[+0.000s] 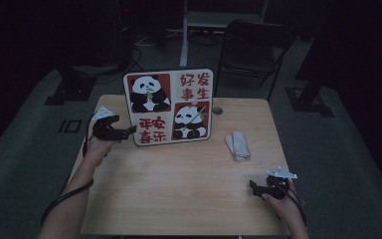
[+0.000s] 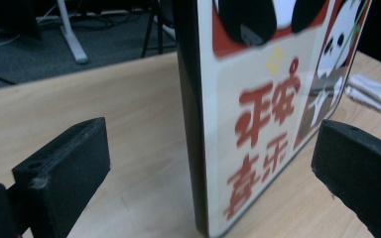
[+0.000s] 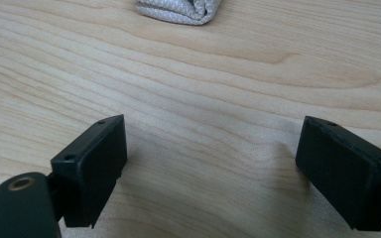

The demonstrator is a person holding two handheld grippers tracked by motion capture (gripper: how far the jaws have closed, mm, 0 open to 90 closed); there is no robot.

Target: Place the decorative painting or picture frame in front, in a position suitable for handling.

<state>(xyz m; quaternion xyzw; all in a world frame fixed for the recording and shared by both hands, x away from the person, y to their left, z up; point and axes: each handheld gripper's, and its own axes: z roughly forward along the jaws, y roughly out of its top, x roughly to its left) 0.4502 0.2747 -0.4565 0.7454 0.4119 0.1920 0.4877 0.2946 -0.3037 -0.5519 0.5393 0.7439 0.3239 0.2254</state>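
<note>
The panda board (image 1: 168, 106) stands upright at the table's (image 1: 179, 189) far edge; the left tool (image 2: 206, 163), jaws spread, straddles its left edge (seemingly without contact). The right tool (image 3: 211, 168) gapes over bare wood near a folded cloth (image 3: 181, 10).

- One square white panda board (image 1: 168, 107) with red Chinese characters stood upright at the table's far left.
- One folded grey cloth (image 1: 238, 145) lay to its right.
- One small dark round disc (image 1: 217, 110) sat far, beside the board.
- One black folding chair (image 1: 251, 50) stood beyond the table.
</note>
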